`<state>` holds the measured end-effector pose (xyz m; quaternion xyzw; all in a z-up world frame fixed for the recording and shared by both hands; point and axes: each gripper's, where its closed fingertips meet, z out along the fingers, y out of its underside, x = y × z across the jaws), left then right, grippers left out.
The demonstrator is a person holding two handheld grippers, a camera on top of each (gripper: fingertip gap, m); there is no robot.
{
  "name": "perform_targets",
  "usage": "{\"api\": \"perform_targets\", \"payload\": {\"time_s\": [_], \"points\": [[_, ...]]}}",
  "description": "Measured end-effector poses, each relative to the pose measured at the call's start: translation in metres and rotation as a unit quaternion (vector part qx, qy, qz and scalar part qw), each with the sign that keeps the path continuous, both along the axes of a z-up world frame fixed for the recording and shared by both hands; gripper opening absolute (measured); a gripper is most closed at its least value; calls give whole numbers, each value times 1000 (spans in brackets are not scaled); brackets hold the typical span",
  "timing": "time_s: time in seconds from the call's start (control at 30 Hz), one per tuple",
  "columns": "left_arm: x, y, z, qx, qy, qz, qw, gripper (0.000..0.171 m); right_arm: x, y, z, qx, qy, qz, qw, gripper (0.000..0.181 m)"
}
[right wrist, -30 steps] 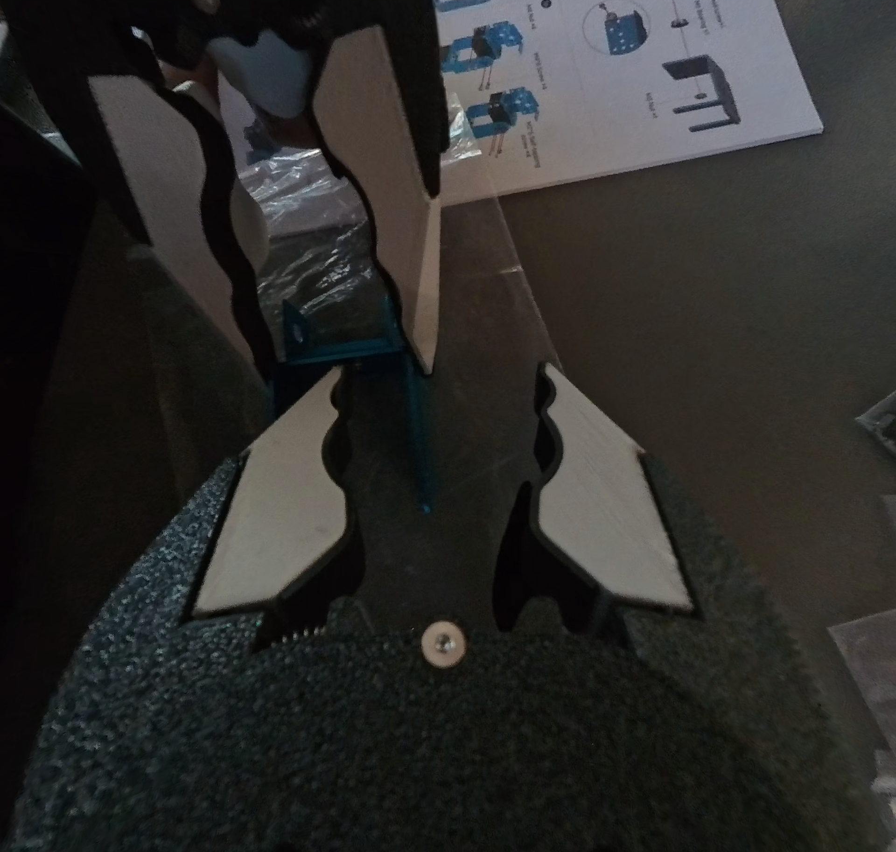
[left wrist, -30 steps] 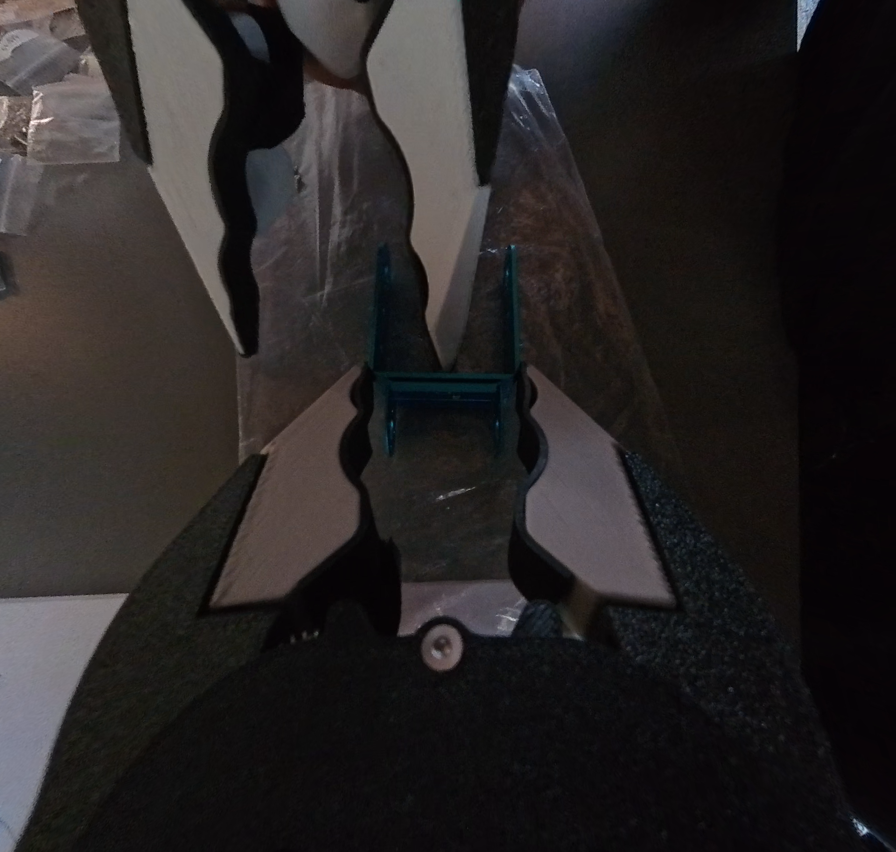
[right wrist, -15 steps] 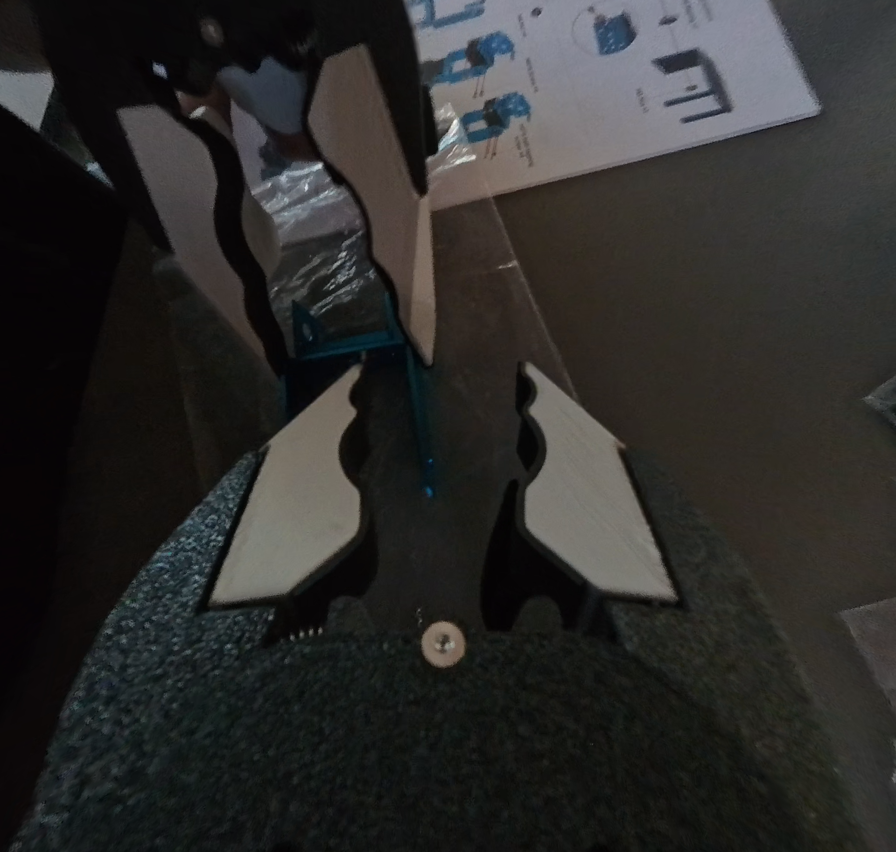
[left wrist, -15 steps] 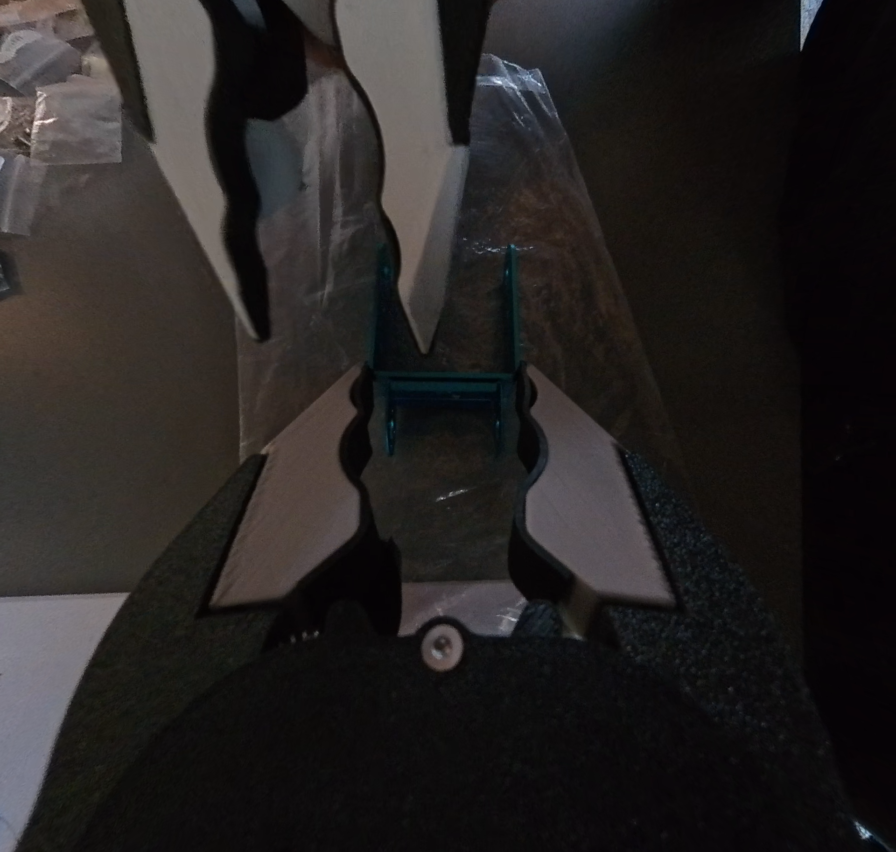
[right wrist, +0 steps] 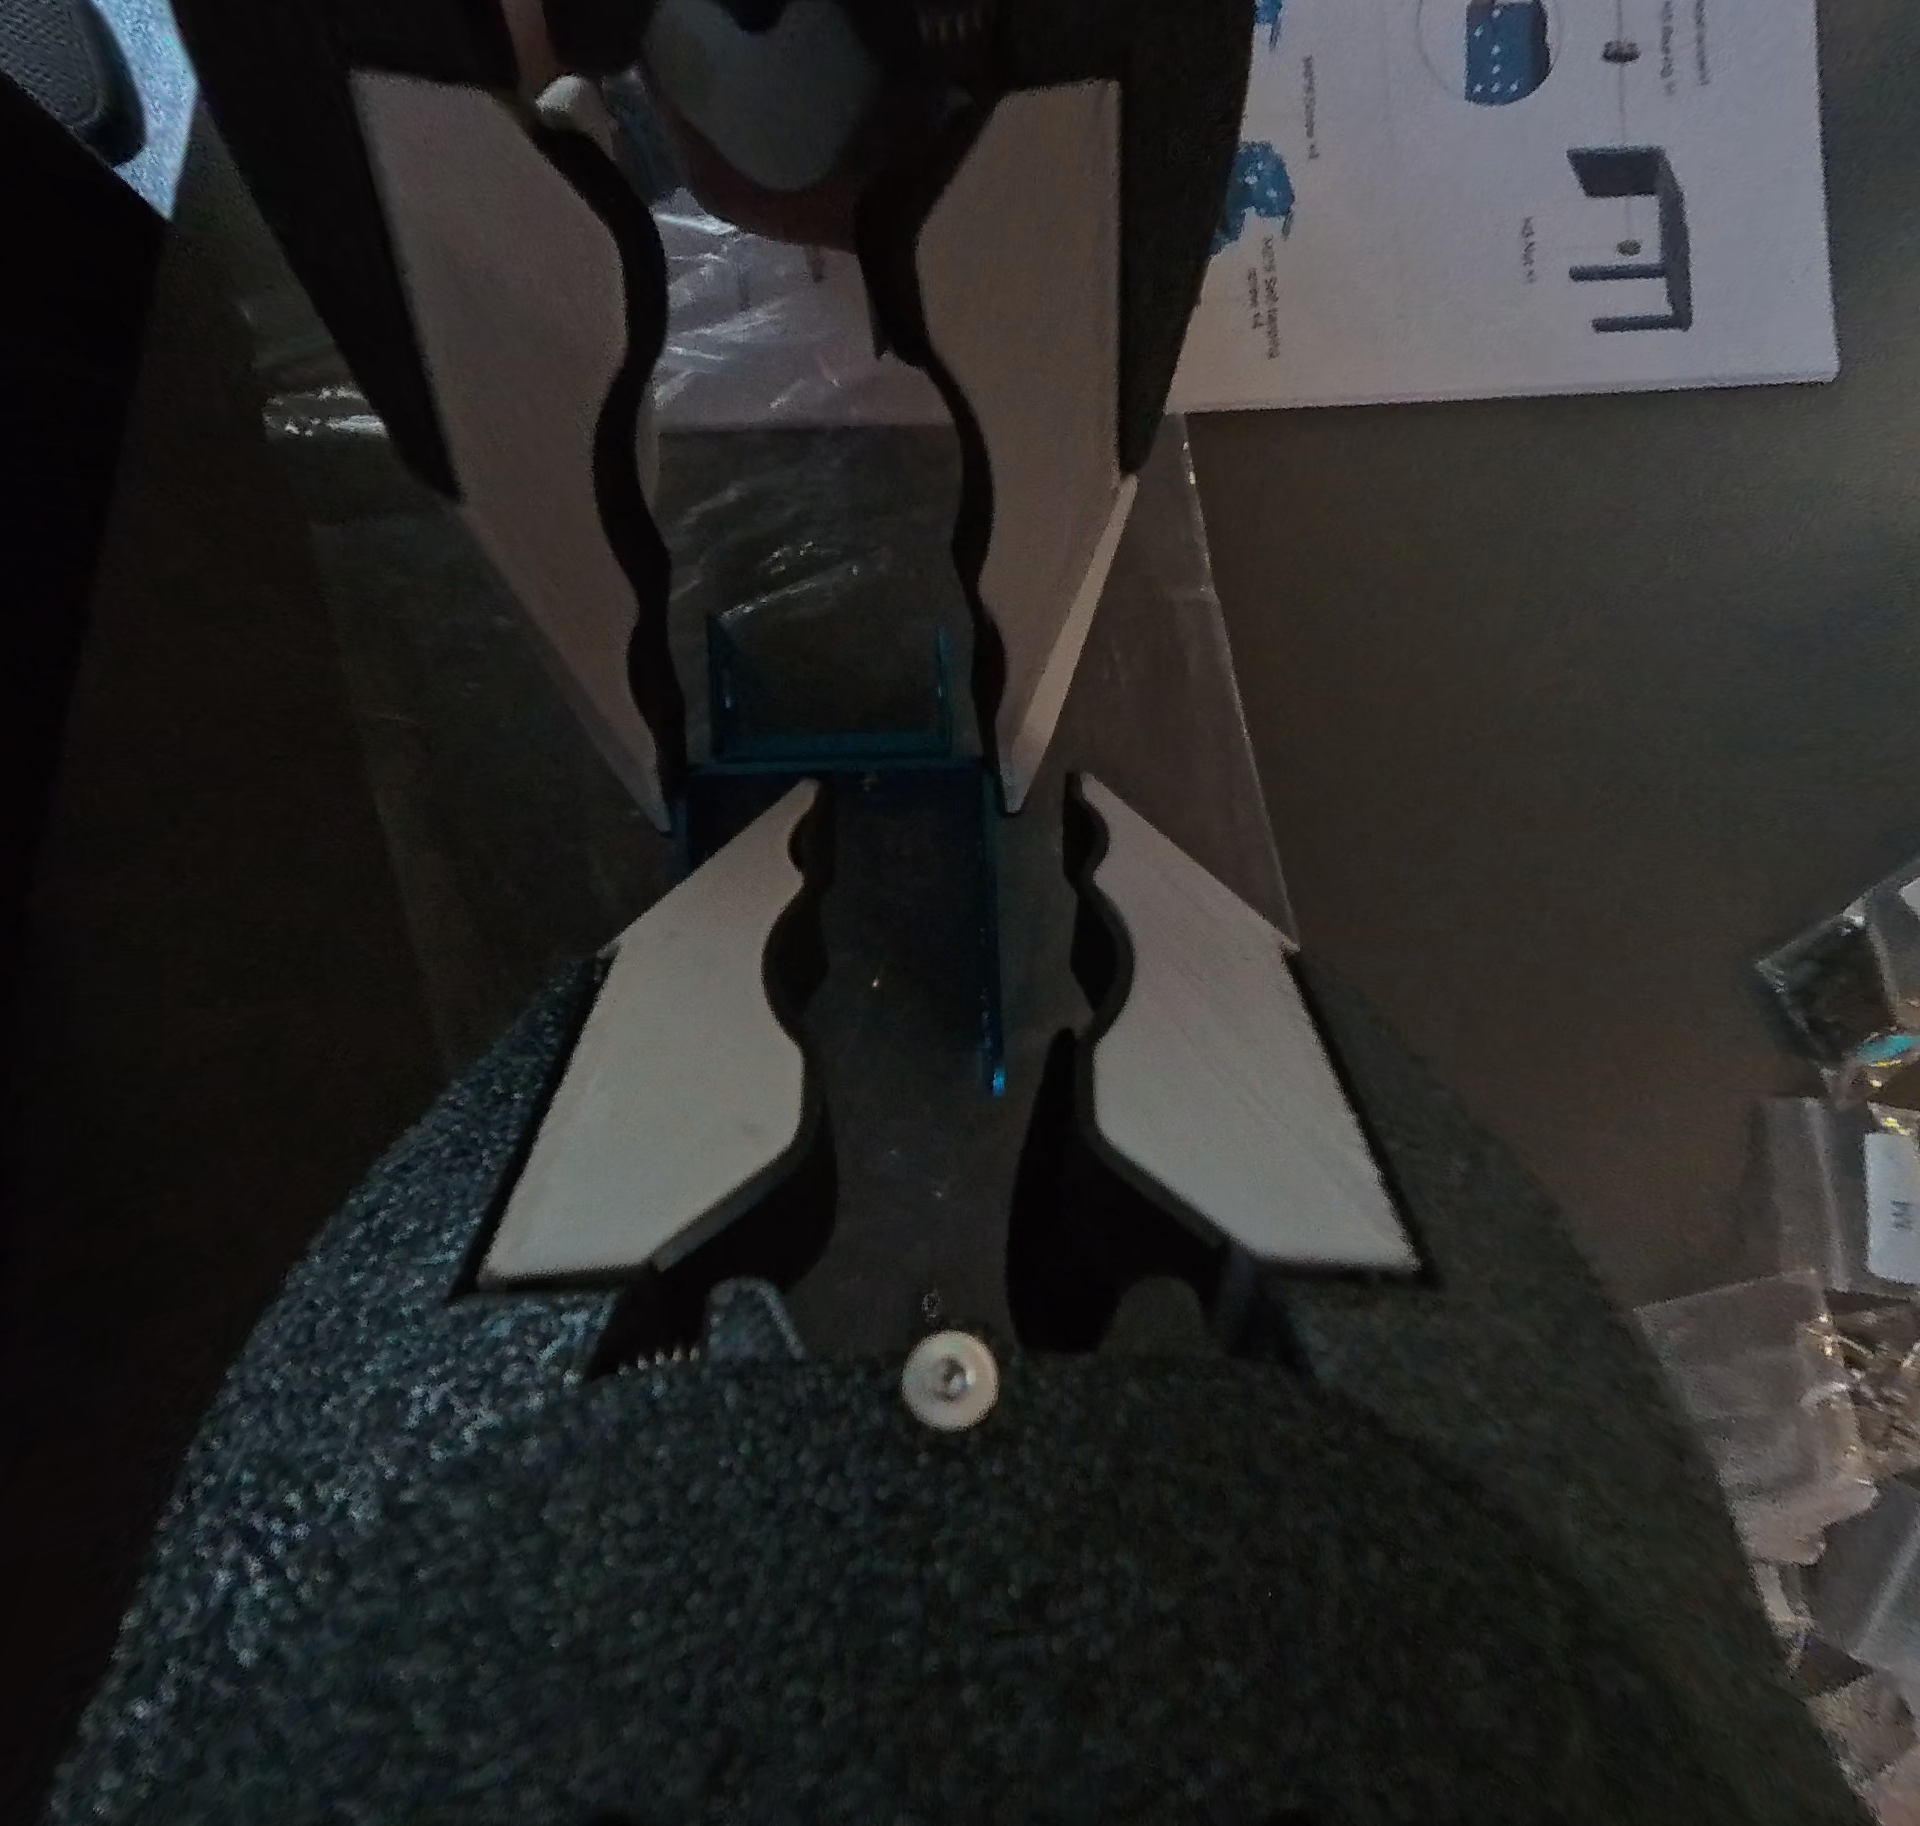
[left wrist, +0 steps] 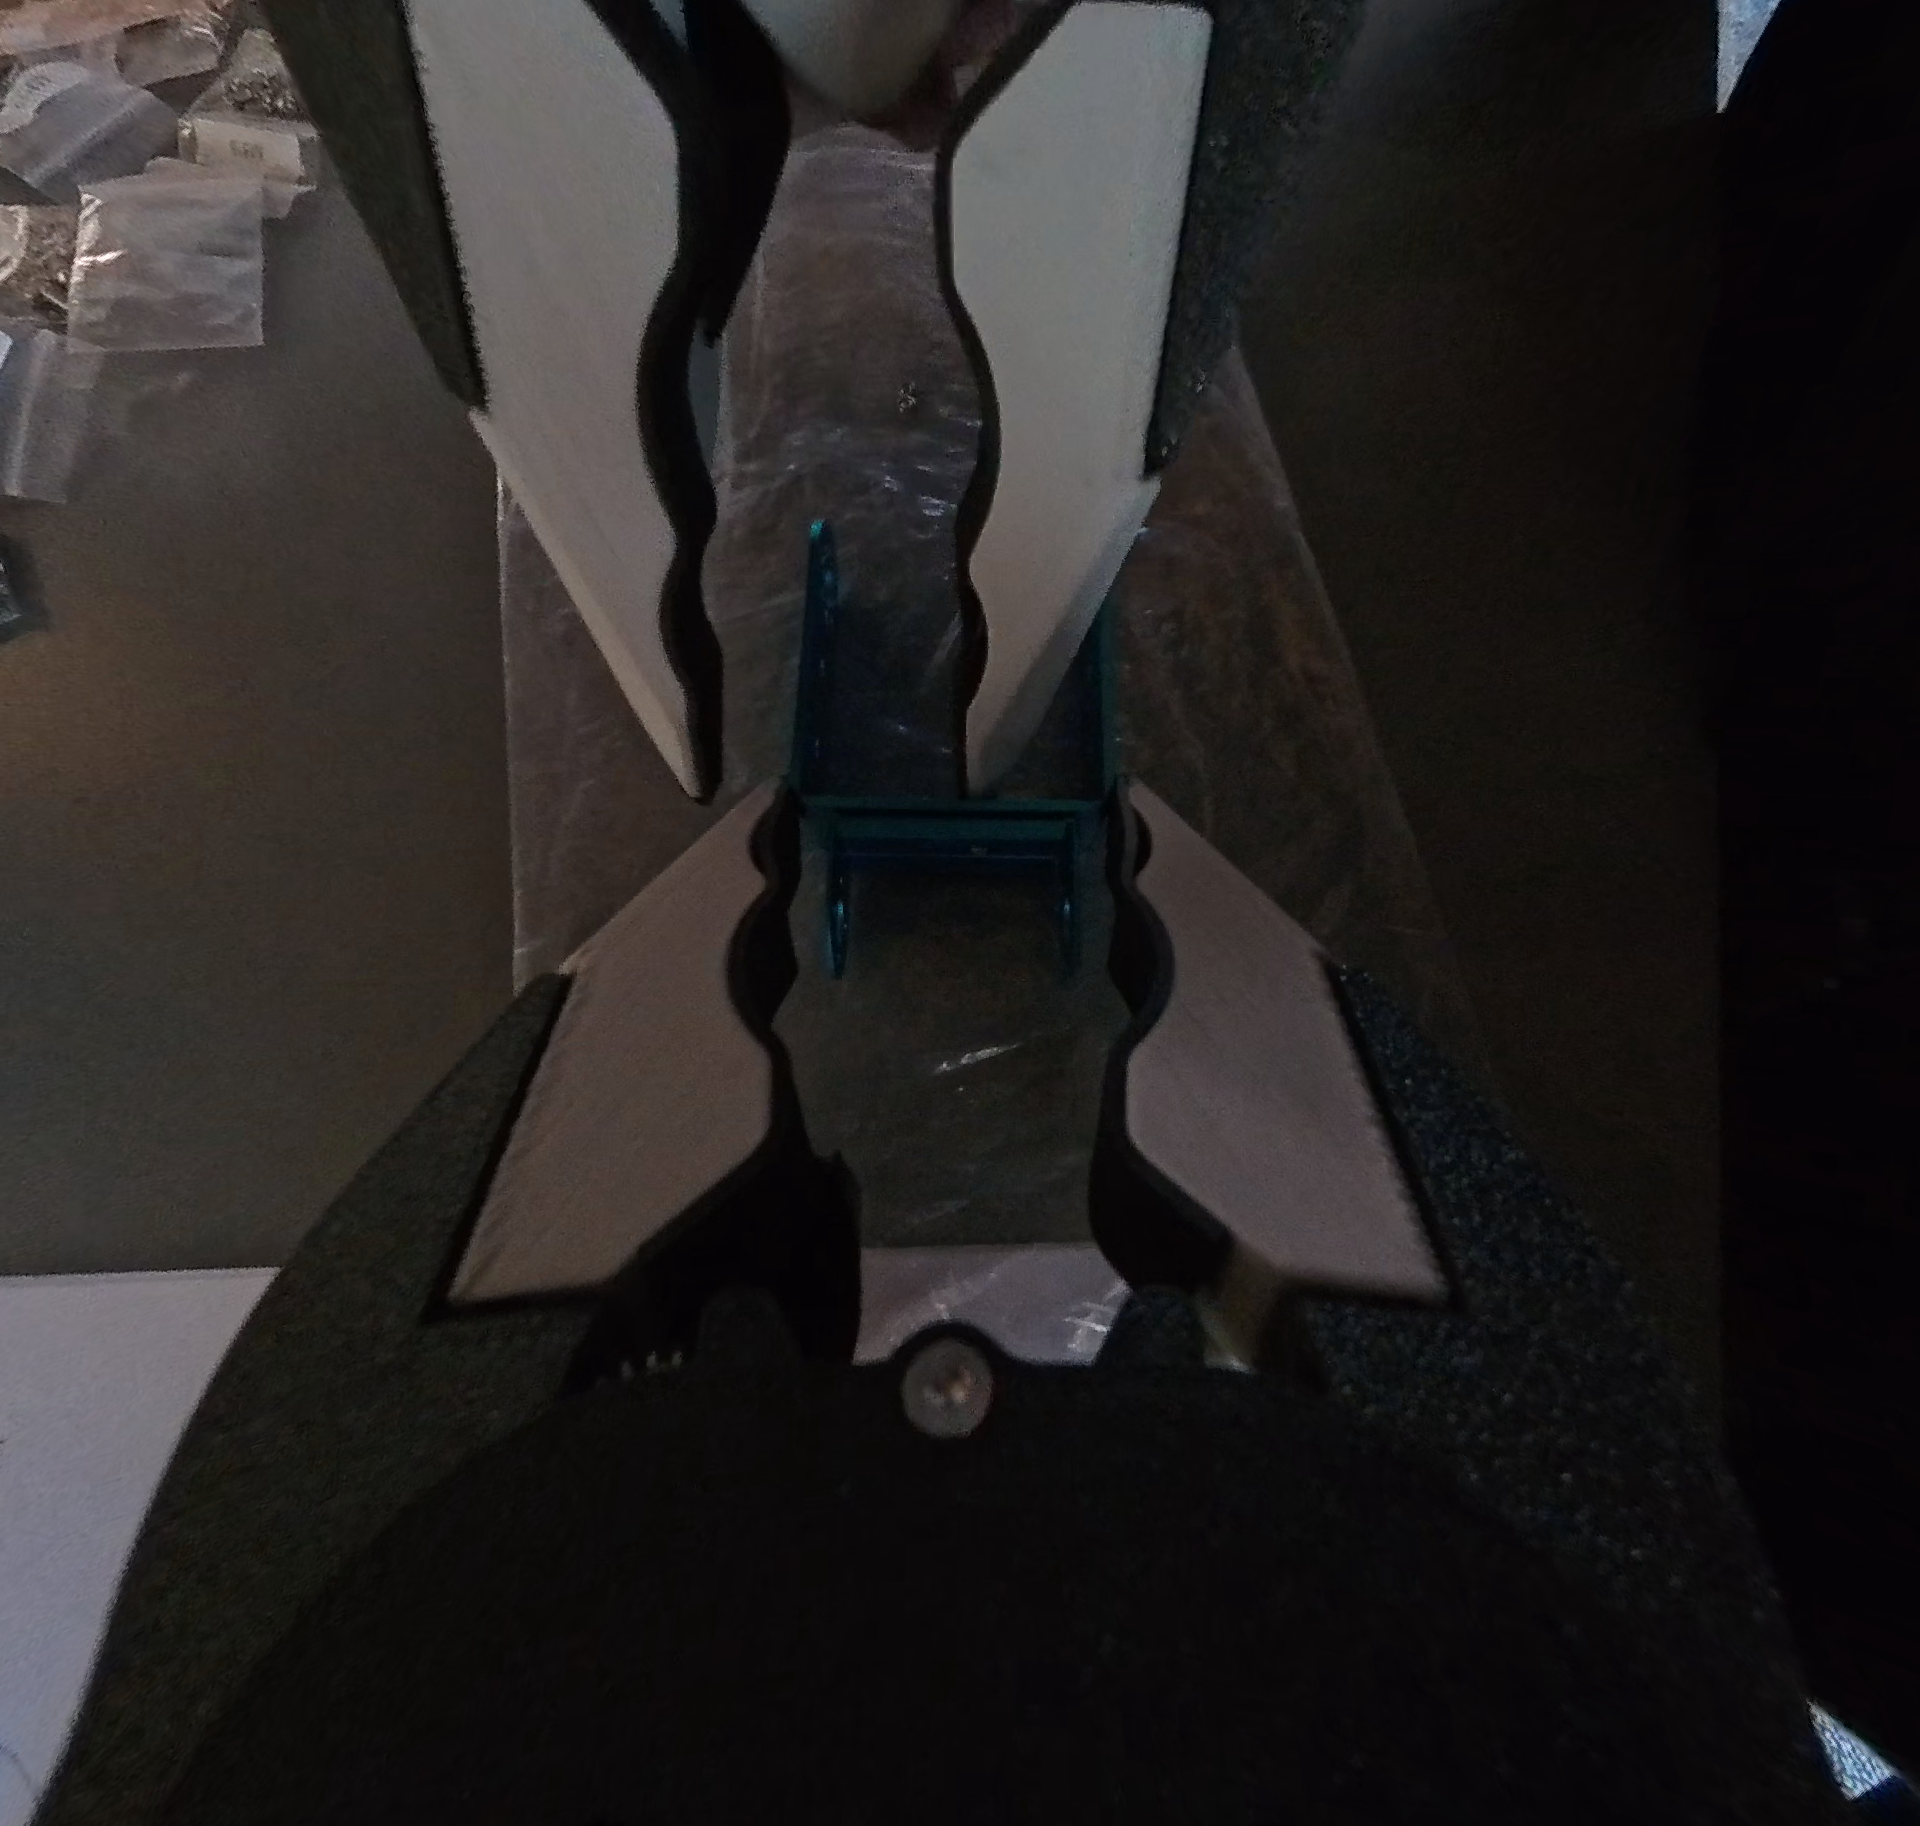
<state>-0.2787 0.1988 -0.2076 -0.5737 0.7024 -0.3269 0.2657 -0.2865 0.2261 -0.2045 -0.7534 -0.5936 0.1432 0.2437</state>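
A small blue metal bracket (left wrist: pixel 951 820), two U-shaped pieces joined back to back, sits clamped across its width between the tips of my left gripper (left wrist: pixel 948 805). My right gripper (right wrist: pixel 945 787) faces it head-on, tips almost meeting those of the left. Its jaws stand partly apart. One blue arm (right wrist: pixel 987 945) of the bracket lies between its fingers without being pinched, and its left finger (right wrist: pixel 727 903) sits between the two arms. In the left wrist view the right gripper (left wrist: pixel 831 784) comes down from the top. A clear plastic bag (left wrist: pixel 852 374) lies underneath.
A white instruction sheet (right wrist: pixel 1507 166) lies at the far right of the dark table. Several small clear parts bags lie at the right (right wrist: pixel 1818 1205) and in the left wrist view's top left (left wrist: pixel 156 218). A large dark object (left wrist: pixel 1829 841) stands close by. The tips of both grippers are at nearly the same place.
My right gripper has swung round to face the left gripper squarely and its jaws have narrowed around one bracket arm. The left gripper and the bracket have stayed put.
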Motion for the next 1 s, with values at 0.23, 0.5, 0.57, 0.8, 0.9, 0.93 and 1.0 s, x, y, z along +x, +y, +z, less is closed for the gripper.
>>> {"api": "perform_targets", "payload": {"time_s": [0.23,0.5,0.57,0.8,0.9,0.93,1.0], "points": [[0,0,0,2,-1,1,1000,59,3,-4,-12,-47,-46,5,998,37],[0,0,0,1,-1,0,1000,59,2,1,0,-77,-20,-13,997,38],[0,-1,-1,1,0,-1,1000,60,5,10,4,-74,-9,-33,997,35],[0,-2,-1,1,-1,-4,1000,60,12,1,10,-79,-13,-22,997,55],[0,-1,-1,0,0,-4,1000,59,4,-2,-3,-67,-28,-14,997,60],[0,-1,-1,0,0,-3,1000,59,1,-2,-5,-66,-29,-12,997,59],[0,-1,-1,0,0,-3,1000,59,4,6,-7,-45,-36,-25,998,53]]}}
